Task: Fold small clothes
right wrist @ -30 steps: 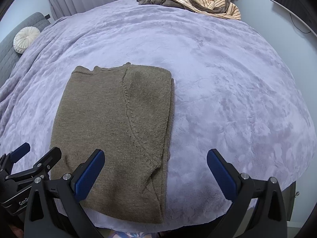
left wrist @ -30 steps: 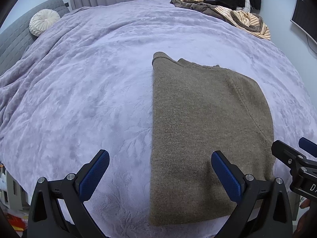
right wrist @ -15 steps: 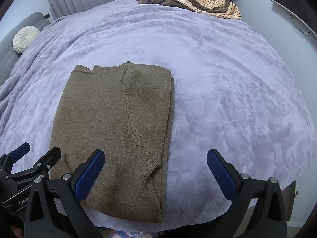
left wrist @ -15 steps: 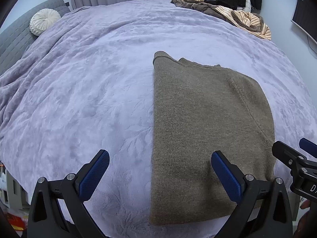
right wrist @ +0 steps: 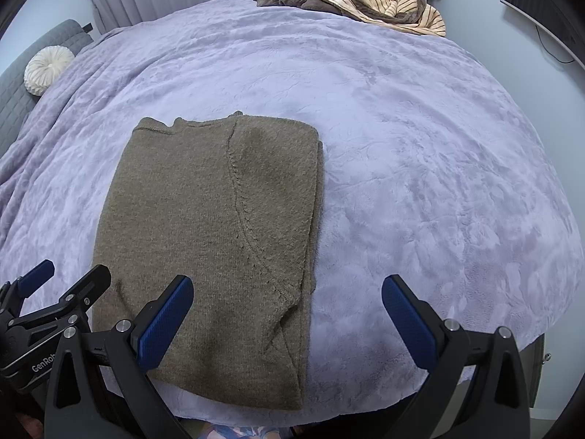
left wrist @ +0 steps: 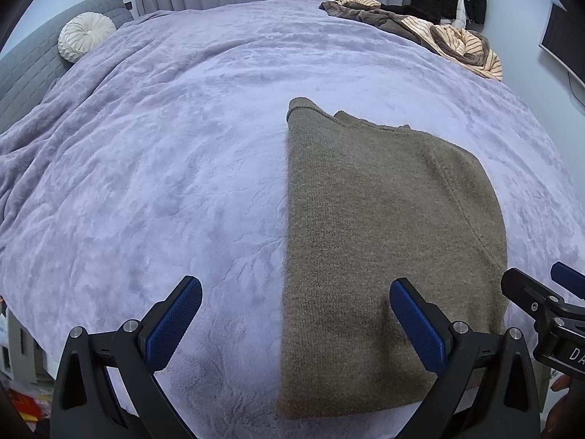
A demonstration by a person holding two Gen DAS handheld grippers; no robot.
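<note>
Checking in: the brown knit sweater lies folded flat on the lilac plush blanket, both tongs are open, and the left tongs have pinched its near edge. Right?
Not quite. The left tongs have not pinched anything: the left wrist view shows their blue pads spread wide, clear of the fabric. The brown knit sweater does lie folded flat on the lilac plush blanket, and the right tongs are open too.

Almost nothing differs from a second ago. In the left wrist view the brown sweater (left wrist: 387, 248) sits a touch lower in the picture, its far collar corner dropping by a hair, which points to a very slight tilt or lift of the left gripper (left wrist: 294, 320). In the right wrist view the sweater (right wrist: 215, 237) likewise slips down a trace under the right gripper (right wrist: 287, 316). Its folds and outline show no change.
</note>
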